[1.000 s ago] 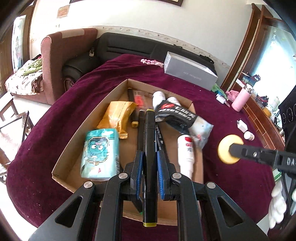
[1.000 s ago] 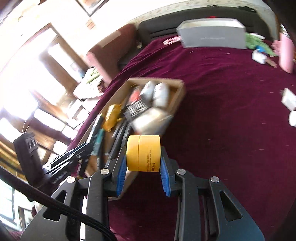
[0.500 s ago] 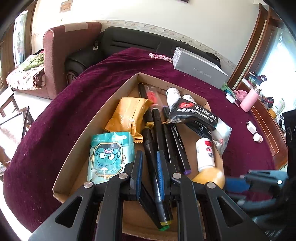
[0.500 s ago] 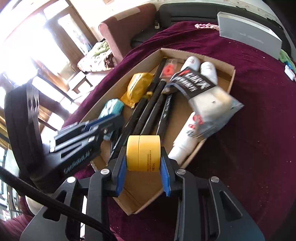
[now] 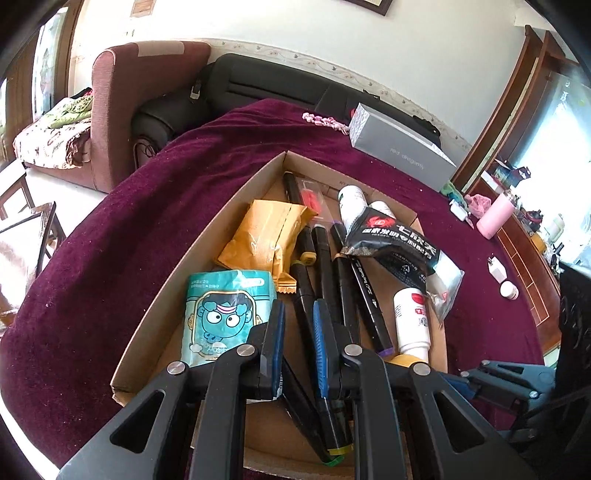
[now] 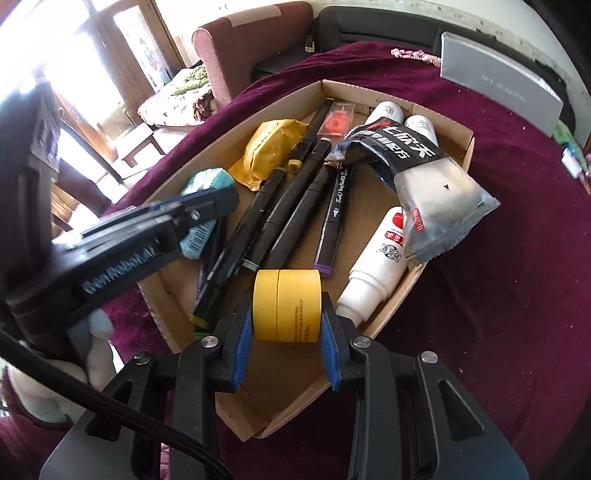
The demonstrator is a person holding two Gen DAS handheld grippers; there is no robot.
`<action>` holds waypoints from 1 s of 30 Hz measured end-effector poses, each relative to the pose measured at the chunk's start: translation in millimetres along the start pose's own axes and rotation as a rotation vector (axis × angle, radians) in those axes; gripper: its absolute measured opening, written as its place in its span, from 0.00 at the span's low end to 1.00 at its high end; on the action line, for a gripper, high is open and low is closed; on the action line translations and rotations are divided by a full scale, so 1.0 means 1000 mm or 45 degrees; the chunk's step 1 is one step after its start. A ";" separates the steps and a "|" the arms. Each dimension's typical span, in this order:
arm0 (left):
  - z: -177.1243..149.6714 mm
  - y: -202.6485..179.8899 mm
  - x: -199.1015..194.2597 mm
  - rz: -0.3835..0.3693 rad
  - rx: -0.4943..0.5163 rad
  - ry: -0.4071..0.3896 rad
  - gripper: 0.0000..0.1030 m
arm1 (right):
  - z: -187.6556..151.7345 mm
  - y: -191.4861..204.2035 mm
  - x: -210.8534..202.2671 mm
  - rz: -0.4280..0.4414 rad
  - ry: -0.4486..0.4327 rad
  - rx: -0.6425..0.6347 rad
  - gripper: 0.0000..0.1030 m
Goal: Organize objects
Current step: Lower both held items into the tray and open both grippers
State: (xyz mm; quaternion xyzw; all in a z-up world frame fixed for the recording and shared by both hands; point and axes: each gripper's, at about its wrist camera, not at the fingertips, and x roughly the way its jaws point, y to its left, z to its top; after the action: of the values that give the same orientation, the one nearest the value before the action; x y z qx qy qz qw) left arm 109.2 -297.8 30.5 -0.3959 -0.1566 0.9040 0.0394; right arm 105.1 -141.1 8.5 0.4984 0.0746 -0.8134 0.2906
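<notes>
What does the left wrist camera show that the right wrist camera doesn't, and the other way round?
Left wrist only: the pink cylindrical bottle and the cartoon face on the teal snack packet. Right wrist only: the white-gloved hand, and the right gripper with jaws closed on the yellow tape roll. Both: the open cardboard box, black marker pens, grey rectangular box.

Maroon armchair point(image 5: 147, 96), black sofa point(image 5: 266, 88), framed picture point(image 5: 373, 4) on the wall
</notes>
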 end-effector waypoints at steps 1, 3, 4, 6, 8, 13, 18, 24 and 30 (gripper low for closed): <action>0.000 0.001 -0.001 -0.001 -0.001 -0.004 0.12 | 0.000 0.001 0.001 -0.009 0.000 -0.006 0.30; 0.001 0.002 -0.003 0.002 -0.008 -0.012 0.12 | -0.002 0.003 0.002 -0.030 -0.009 -0.021 0.30; 0.001 0.002 -0.003 0.003 -0.012 -0.014 0.12 | -0.002 0.004 0.002 -0.042 -0.013 -0.030 0.30; 0.002 0.004 -0.004 0.006 -0.022 -0.021 0.12 | -0.003 0.007 0.002 -0.070 -0.020 -0.054 0.30; 0.003 0.005 -0.005 0.004 -0.033 -0.024 0.12 | -0.004 0.010 0.002 -0.092 -0.026 -0.072 0.30; 0.003 0.008 -0.008 0.007 -0.053 -0.037 0.16 | -0.005 0.012 0.002 -0.114 -0.029 -0.090 0.30; 0.003 0.013 -0.012 0.008 -0.071 -0.057 0.28 | -0.004 0.012 0.003 -0.113 -0.027 -0.076 0.30; 0.003 0.016 -0.019 0.018 -0.089 -0.081 0.43 | -0.005 0.016 0.000 -0.125 -0.039 -0.091 0.36; 0.003 0.014 -0.027 0.075 -0.083 -0.109 0.56 | -0.006 0.023 -0.011 -0.162 -0.103 -0.129 0.51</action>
State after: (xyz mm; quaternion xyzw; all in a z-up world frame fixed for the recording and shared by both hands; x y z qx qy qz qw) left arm 126.2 -317.4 46.6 -0.3624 -0.1758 0.9153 -0.0070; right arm 126.3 -152.9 18.9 0.4441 0.1354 -0.8448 0.2658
